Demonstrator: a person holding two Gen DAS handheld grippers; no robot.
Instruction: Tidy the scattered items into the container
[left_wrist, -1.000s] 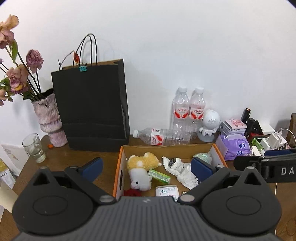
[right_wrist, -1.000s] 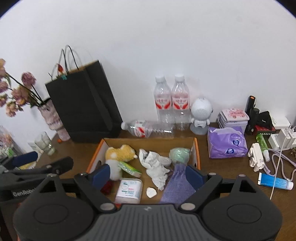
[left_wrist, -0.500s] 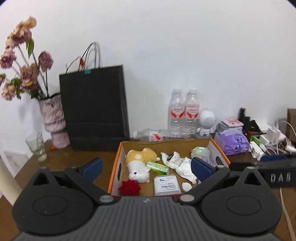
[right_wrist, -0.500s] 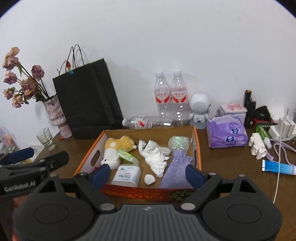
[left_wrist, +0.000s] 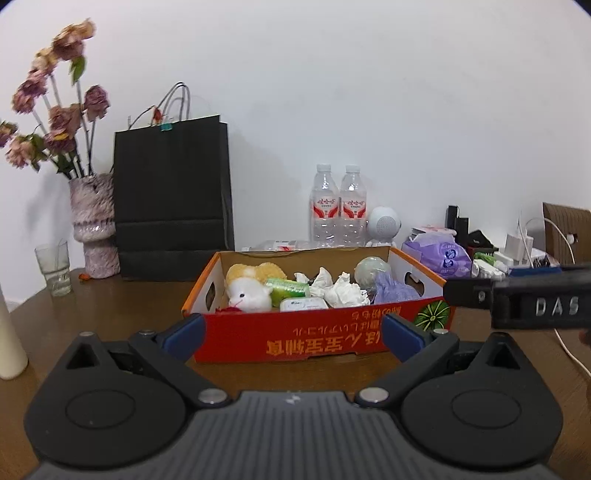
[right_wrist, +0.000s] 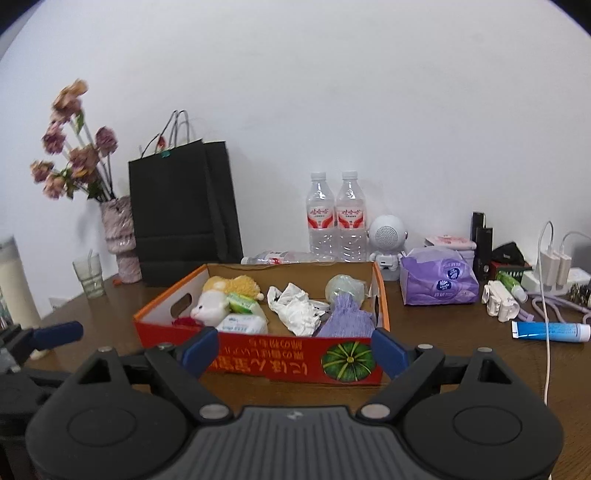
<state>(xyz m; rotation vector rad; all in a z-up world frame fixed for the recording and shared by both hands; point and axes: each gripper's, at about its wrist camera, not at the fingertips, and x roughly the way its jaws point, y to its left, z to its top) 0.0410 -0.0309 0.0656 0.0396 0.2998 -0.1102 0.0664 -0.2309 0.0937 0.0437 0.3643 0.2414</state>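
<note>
A red and orange cardboard box (left_wrist: 317, 338) (right_wrist: 280, 363) sits on the brown table. It holds a plush toy (left_wrist: 249, 286) (right_wrist: 218, 297), a green packet (right_wrist: 241, 302), crumpled tissue (left_wrist: 343, 290) (right_wrist: 293, 308), a purple pouch (right_wrist: 345, 317), a wipes pack (right_wrist: 242, 325), a pale green ball (right_wrist: 343, 286) and a red rose (right_wrist: 183, 322). My left gripper (left_wrist: 293, 334) is open and empty, low in front of the box. My right gripper (right_wrist: 291, 350) is open and empty, just short of the box's front wall.
A black paper bag (left_wrist: 171, 199), a vase of dried flowers (left_wrist: 92, 225) and a glass (left_wrist: 53, 271) stand at the back left. Water bottles (right_wrist: 336, 218), a white robot toy (right_wrist: 388, 238), a purple tissue pack (right_wrist: 439, 280), chargers, cables and a blue tube (right_wrist: 550, 330) lie at the right.
Both grippers have pulled back and dropped lower, so the box's red front wall has come into view. Both stay open and empty.
</note>
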